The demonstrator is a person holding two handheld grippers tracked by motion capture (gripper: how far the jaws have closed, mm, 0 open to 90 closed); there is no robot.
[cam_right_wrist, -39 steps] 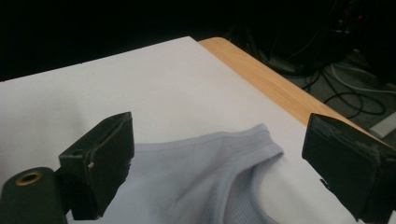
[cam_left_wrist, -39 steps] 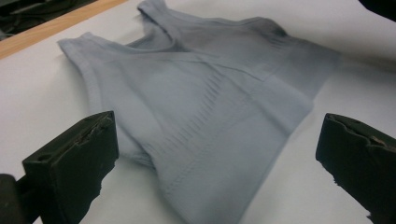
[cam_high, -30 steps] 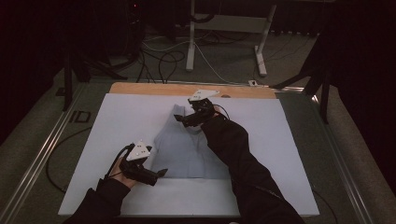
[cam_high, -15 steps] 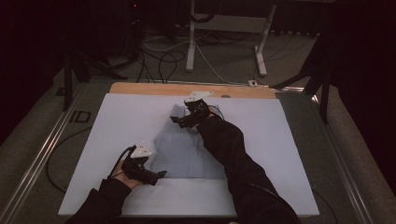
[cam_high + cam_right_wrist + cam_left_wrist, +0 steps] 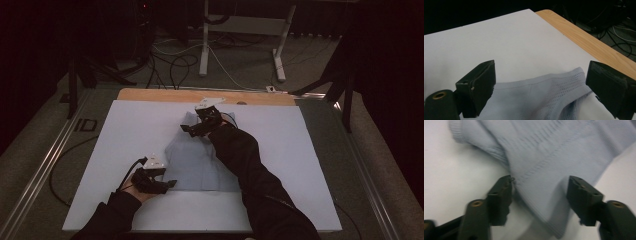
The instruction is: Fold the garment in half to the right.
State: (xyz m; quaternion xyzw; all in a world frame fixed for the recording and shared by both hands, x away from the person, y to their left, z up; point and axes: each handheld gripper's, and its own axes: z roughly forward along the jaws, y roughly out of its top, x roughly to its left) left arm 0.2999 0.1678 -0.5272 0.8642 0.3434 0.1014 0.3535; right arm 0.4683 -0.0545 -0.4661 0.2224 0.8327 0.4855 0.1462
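A pale blue knitted garment (image 5: 200, 160) lies flat on the white table cover (image 5: 310, 165). At seven o'clock, the left gripper (image 5: 170, 184) has been closing around its near corner, pads not yet pressing. At twelve o'clock, the right gripper (image 5: 187, 129) straddles the collar, released.

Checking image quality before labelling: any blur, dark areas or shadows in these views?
High view: dim, the room beyond the table nearly black, the pale blue garment low in contrast. Left gripper view: blurred, knit of the garment and left gripper jaws smeared, cloth between the open jaws. Right gripper view: sharpest, mesh holes readable, right gripper casting soft shadow, background black.
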